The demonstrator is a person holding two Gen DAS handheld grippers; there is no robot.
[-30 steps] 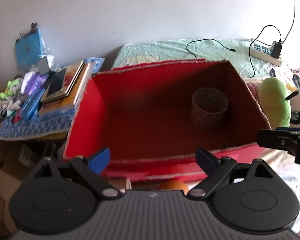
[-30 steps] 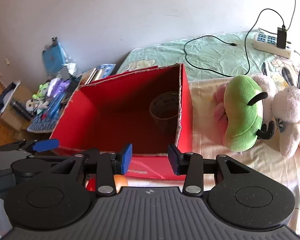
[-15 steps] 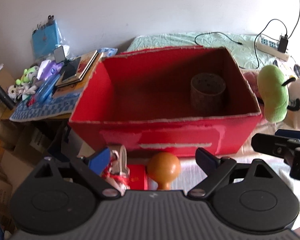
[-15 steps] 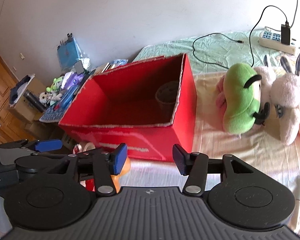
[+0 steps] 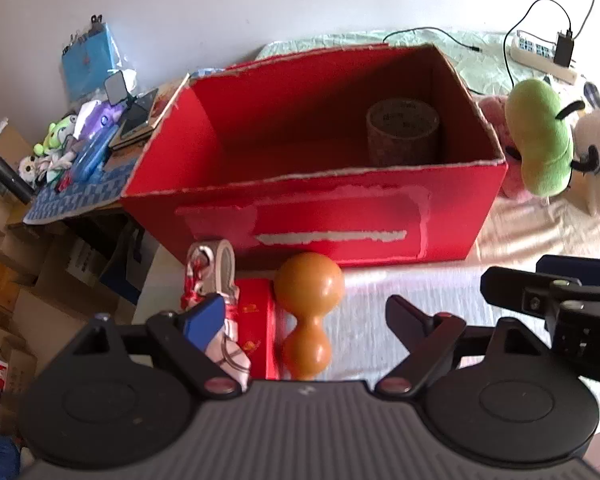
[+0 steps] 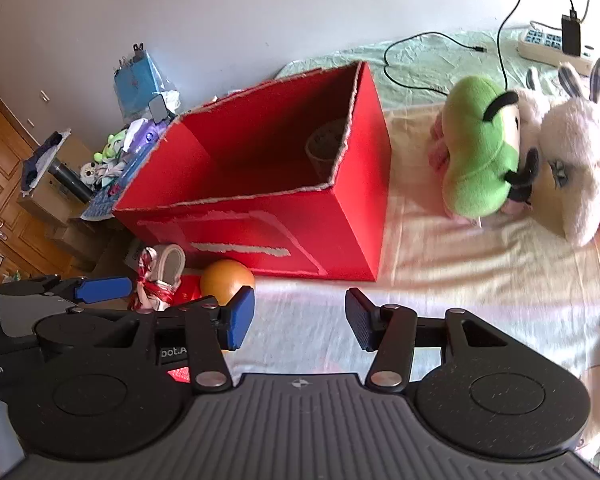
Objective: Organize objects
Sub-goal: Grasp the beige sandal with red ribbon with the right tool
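Note:
A red cardboard box point(image 5: 340, 216) point(image 6: 308, 232) stands open on the bed, with a brown patterned cup point(image 5: 403, 131) point(image 6: 326, 148) in its far right corner. In front of it lie an orange peanut-shaped massage ball point(image 5: 306, 312) point(image 6: 227, 275), a red packet point(image 5: 256, 320) and a white-and-red knotted trinket point(image 5: 212, 276) point(image 6: 160, 272). My left gripper point(image 5: 304, 316) is open and hovers just above and behind the orange ball. My right gripper point(image 6: 300, 316) is open over the bare sheet to the right of the ball. Nothing is held.
Plush toys lie right of the box: a green one point(image 6: 480, 148) and a white rabbit point(image 6: 576, 168). A power strip with cables point(image 6: 556, 46) sits on the bed behind. A cluttered side table point(image 5: 80, 160) and cardboard boxes point(image 5: 16, 280) stand at the left, past the bed's edge.
Both grippers have pulled back and up from the box; the orange ball, red packet and trinket in front of it have come into full view. Jaws stayed open.

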